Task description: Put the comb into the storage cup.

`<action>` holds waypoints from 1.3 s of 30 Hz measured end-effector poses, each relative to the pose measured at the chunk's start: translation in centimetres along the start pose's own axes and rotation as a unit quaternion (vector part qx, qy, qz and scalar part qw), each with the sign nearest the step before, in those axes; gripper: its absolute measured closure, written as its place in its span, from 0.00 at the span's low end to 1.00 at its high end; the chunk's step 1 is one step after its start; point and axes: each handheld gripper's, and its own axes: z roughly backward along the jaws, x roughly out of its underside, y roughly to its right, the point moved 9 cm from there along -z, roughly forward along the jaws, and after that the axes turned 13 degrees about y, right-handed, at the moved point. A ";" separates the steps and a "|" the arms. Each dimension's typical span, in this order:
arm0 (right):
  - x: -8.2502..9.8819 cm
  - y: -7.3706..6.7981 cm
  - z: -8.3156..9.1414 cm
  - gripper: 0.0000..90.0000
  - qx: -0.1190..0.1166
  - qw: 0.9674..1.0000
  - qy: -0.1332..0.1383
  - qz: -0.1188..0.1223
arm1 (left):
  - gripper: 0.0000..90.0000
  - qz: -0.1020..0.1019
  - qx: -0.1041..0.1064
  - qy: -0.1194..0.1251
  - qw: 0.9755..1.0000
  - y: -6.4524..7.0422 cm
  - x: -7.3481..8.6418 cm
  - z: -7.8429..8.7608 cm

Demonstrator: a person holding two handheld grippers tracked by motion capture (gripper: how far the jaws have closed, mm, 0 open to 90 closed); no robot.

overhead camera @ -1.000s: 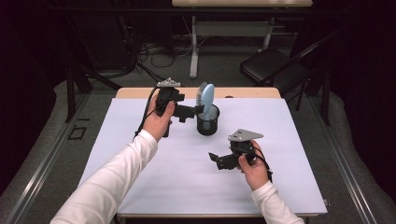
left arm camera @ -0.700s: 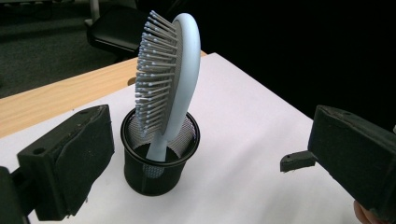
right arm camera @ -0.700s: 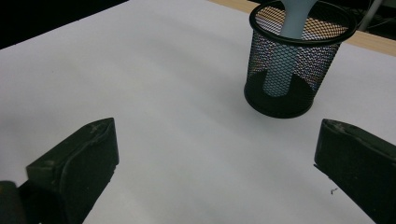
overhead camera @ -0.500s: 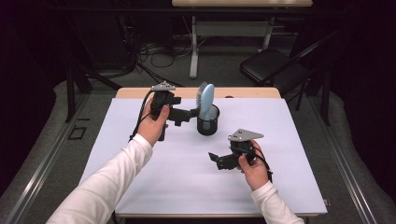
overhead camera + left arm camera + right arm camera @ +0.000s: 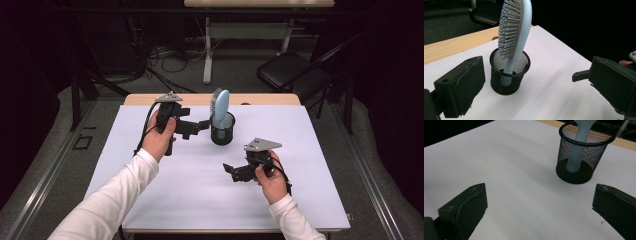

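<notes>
— Near the table's far edge, your hairbrush (image 5: 514, 32) stood handle-down in the mesh cup (image 5: 509, 80); what worried you?

— It was top-heavy, so I judged a nudge could tip it.

— And your grippers?

— Left gripper (image 5: 200, 125) was spread wide beside the cup, empty; right gripper (image 5: 231, 170) was open, well apart.
</notes>
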 end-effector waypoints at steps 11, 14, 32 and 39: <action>0.2 -0.2 -0.1 0.00 -0.001 1.000 -0.010 0.003 | 0.02 0.005 -0.004 0.002 1.000 -0.4 0.6 1.3; 0.2 -0.2 0.1 0.00 0.000 1.000 -0.012 0.003 | 0.02 0.005 -0.003 0.000 1.000 -0.3 0.9 1.6; 0.0 0.1 1.0 0.00 0.003 1.000 -0.015 -0.004 | 0.02 0.012 -0.007 -0.001 1.000 -0.6 2.4 2.9; 0.1 0.3 1.5 0.00 0.006 1.000 -0.017 -0.001 | 0.02 0.034 0.002 -0.005 0.999 -0.7 3.0 3.4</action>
